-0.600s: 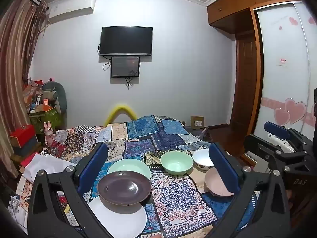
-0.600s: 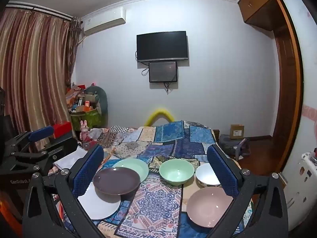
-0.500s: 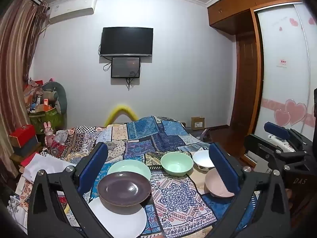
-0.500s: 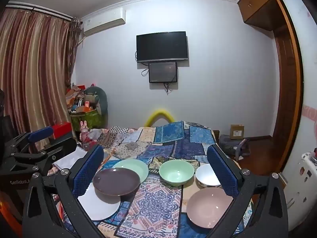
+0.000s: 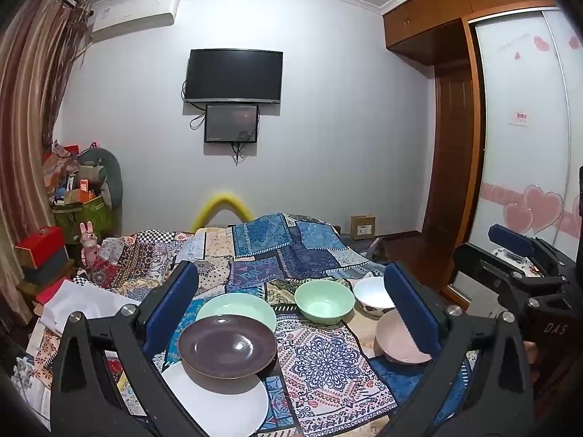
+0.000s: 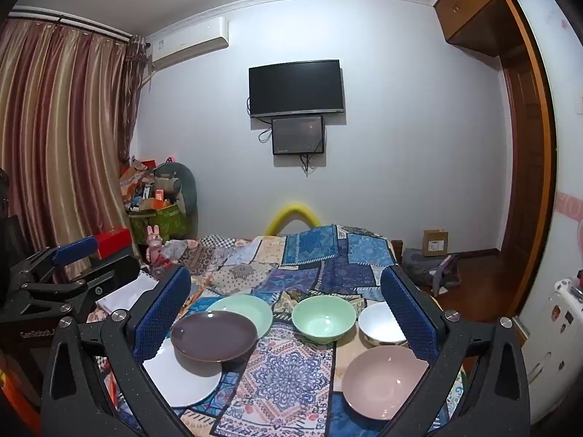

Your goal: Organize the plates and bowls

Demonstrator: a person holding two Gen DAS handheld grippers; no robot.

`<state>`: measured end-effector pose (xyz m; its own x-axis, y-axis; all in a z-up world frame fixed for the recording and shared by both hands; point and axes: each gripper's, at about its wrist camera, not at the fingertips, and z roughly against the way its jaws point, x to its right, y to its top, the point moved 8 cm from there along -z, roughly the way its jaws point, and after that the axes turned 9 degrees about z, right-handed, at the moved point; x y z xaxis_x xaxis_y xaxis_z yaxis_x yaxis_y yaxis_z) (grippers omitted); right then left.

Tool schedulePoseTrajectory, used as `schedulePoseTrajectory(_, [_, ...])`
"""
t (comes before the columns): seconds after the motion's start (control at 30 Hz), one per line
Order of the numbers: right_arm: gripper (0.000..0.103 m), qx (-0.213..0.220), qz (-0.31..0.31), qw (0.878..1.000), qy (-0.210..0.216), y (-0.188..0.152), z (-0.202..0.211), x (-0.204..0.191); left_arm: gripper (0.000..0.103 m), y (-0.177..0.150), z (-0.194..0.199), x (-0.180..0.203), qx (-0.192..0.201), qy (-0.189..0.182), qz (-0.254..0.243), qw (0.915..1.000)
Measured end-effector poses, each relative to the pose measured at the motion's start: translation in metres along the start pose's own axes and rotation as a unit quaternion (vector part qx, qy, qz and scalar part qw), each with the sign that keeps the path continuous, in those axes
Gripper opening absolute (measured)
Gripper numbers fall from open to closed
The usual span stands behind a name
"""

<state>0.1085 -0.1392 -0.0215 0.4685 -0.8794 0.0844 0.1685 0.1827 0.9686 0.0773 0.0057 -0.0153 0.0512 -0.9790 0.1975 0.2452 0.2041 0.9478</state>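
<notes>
On the patchwork cloth (image 5: 320,360) lie a white plate (image 5: 218,404), a dark brown plate (image 5: 227,349) resting on it, and a pale green plate (image 5: 237,309) behind. To the right stand a green bowl (image 5: 324,300), a white bowl (image 5: 371,293) and a pink bowl (image 5: 397,338). The same dishes show in the right wrist view: brown plate (image 6: 215,335), green bowl (image 6: 323,318), pink bowl (image 6: 382,378). My left gripper (image 5: 291,309) and right gripper (image 6: 286,307) are both open, empty, and held above the near edge of the cloth.
The right gripper's body (image 5: 517,273) shows at the right of the left view; the left gripper's body (image 6: 54,276) at the left of the right view. Clutter and boxes (image 5: 73,211) stand far left. A wardrobe (image 5: 528,145) is on the right.
</notes>
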Motion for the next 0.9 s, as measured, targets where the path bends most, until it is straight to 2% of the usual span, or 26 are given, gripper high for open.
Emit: schedulePoseTrajectory(0.9, [0.103, 0.003, -0.001, 1.000, 0.004, 0.0025, 0.0030, 0.0009, 0.103, 0.0048, 0.0050, 0.0016, 0.009, 0.005, 0.001, 1.0000])
